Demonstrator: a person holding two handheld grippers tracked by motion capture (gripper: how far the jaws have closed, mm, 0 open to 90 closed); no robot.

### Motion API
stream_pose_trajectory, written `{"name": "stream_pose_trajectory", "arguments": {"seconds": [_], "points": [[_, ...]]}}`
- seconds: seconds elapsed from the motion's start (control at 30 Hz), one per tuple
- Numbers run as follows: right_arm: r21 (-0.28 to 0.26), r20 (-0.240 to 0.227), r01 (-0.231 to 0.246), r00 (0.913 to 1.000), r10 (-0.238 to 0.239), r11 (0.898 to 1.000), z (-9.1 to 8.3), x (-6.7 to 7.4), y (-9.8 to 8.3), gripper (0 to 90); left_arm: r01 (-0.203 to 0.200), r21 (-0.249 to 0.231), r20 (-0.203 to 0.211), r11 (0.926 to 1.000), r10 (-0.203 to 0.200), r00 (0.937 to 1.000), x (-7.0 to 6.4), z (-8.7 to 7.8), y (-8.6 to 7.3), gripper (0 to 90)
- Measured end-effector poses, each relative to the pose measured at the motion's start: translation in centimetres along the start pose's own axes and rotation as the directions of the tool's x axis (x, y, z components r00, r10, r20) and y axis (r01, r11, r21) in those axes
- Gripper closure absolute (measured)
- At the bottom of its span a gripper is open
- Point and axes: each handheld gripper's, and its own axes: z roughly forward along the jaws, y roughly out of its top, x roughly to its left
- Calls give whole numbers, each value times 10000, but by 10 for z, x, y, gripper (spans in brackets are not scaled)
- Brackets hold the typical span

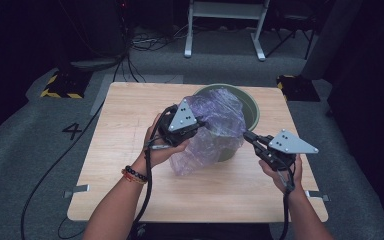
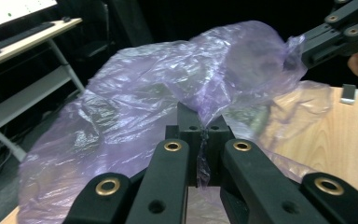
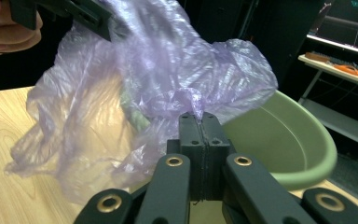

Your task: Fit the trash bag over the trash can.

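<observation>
- High view: purple bag (image 1: 215,131) held over green bin (image 1: 252,107) on tabletop (image 1: 130,165); lining not done.
- Left gripper view: left gripper (image 2: 208,135), jaws clamped on bag film.
- Right gripper view: right gripper (image 3: 200,122), jaws pinching bag edge; mouth unopened.

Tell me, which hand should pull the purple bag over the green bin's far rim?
Probably the left. Its gripper pinches the bag up high over the bin. The right gripper pinches the bag's near edge, low beside the bin.
</observation>
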Motion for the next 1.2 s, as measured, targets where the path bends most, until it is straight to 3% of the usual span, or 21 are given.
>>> {"name": "stream_pose_trajectory", "arguments": {"seconds": [0.17, 0.27, 0.33, 0.4, 0.5, 0.57, 0.63, 0.7, 0.83, 0.93, 1.13, 1.2], "points": [[-65, 469, -385, 9981, 388, 9992, -7, -13, -3, 900, 70, 172, -58, 9998, -69, 10000, 9, 1, 2, 890], [-144, 553, -598, 9966, 605, 9981, -10, -20, -5, 900, -254, 537, -231, 9982, 267, 9994, 8, 6, 4, 866], [-151, 724, -679, 9950, 688, 9976, -11, -23, -5, 900, -223, 678, -469, 9974, 255, 9986, 9, 8, 5, 753], [-263, 777, -892, 9928, 910, 9957, -14, -27, -6, 900, 139, 707, -517, 9974, -102, 9986, 12, 9, 4, 604], [-297, 1027, -1025, 9891, 1050, 9943, -16, -31, -7, 900, 535, 775, -386, 9956, -506, 9980, 13, 6, 2, 362], [-332, 1135, -1130, 9867, 1161, 9930, -18, -35, -6, 900, 549, 761, -230, 9956, -533, 9983, 11, 3, -1, 281], [-327, 1205, -1103, 9862, 1135, 9934, -19, -36, -5, 900, 421, 774, -305, 9961, -399, 9987, 8, 0, -5, 261], [-319, 1353, -1095, 9844, 1128, 9935, -19, -38, -4, 900, 332, 667, -82, 9972, -327, 9994, 6, -4, -8, 223], [-324, 1572, -1240, 9793, 1276, 9917, -20, -42, -5, 900, 728, -3, 361, 9973, -727, 9967, 5, -16, -10, 178], [-287, 1789, -1328, 9745, 1358, 9907, -19, -45, -6, 900, 500, -154, 209, 9986, -497, 9985, -1, -25, -10, 167], [-208, 2224, -1490, 9634, 1499, 9886, -21, -52, -9, 900, 161, 415, -370, 9990, -145, 9992, -15, -30, -22, 175], [-218, 2330, -1630, 9586, 1636, 9864, -23, -54, -10, 900, 224, 339, -486, 9992, -207, 9986, -19, -34, -27, 179]]}}
